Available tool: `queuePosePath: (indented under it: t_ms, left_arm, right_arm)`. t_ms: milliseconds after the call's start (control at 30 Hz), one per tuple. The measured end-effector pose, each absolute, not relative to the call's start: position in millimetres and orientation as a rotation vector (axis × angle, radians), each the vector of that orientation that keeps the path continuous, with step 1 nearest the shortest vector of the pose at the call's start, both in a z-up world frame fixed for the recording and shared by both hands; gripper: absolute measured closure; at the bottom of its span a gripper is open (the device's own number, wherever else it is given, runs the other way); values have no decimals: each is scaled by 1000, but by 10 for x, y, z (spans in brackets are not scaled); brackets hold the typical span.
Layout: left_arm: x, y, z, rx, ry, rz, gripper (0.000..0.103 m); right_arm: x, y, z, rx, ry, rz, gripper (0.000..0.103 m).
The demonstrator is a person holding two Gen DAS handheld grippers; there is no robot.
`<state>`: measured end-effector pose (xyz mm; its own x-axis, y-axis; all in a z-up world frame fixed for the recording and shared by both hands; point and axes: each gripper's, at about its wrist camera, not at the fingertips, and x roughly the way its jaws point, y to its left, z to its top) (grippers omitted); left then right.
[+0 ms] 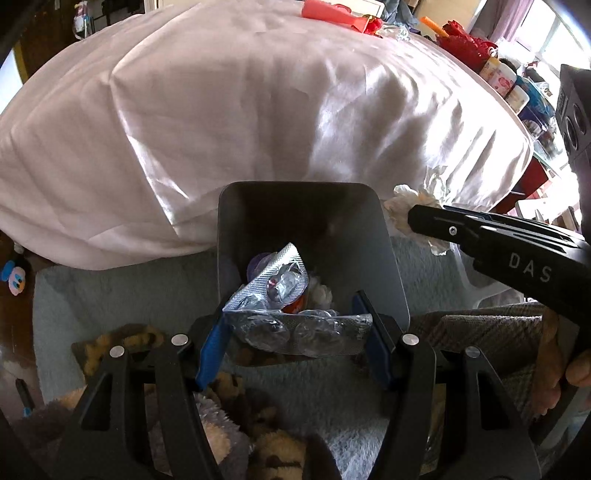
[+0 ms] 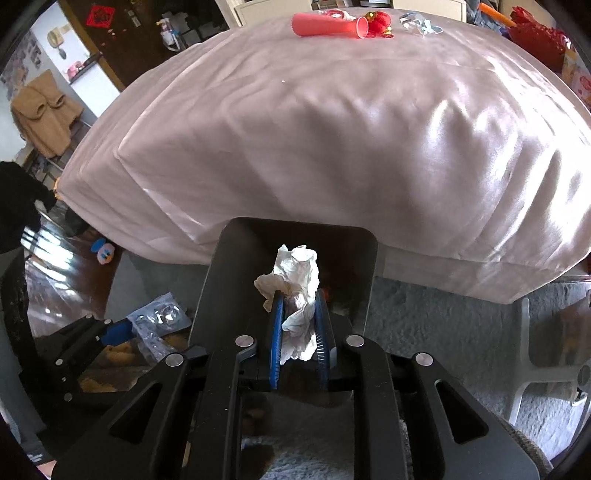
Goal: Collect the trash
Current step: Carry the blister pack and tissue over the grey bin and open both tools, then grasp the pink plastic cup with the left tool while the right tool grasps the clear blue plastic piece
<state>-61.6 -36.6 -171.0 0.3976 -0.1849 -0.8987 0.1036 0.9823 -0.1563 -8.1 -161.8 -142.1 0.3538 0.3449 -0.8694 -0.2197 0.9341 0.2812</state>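
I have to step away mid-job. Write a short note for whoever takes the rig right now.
Left gripper: shut on a blister pack, at the bin's near edge.
Right gripper: shut on a tissue, in front of the bin.
Done: the bin already holds a blister pack and other scraps.
Left: drop both pieces in; then the wrappers on the table.

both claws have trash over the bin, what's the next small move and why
Probably open the right claw and let the crumpled tissue drop. It is pinched between the blue fingers and, in the right wrist view, sits over the dark bin. The left claw holds a blister pack above the bin's trash, so it could release next.
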Motion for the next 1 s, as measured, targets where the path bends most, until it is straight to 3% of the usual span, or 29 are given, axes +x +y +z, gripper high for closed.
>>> queuePosePath:
  t_ms: [100,200,300,367,467,567,633,700,1000]
  left_arm:
    - [-609,-356,-1730,-86,1157,-186,42]
    - [-605,-343,-1729,-85,1156,-177,34]
    - [-610,-333,-1718,-85,1151,-171,28]
    - [-610,-326,-1714,-86,1152,-169,26]
    - [-608,-322,-1703,-83,1152,-165,24]
    - [-609,-314,-1649,-92,1150,-168,22]
    - [-616,-303,-1570,-95,1135,-167,20]
    - [-632,-315,-1449,-82,1101,-163,18]
    - [-304,-392,-1002,-7,1038,-152,14]
  right_arm:
    - [-77,-1612,-1436,127,1156,360,80]
    - [-65,-1625,-1429,141,1149,353,70]
    - [-58,-1675,-1405,151,1138,342,68]
    - [-53,-1703,-1389,158,1131,336,56]
    - [-59,-1736,-1357,170,1121,336,52]
    - [-73,-1798,-1277,187,1094,319,39]
    - [-76,-1860,-1187,204,1062,308,25]
    - [-66,-1928,-1103,222,1034,298,19]
    - [400,-2481,-654,318,939,202,19]
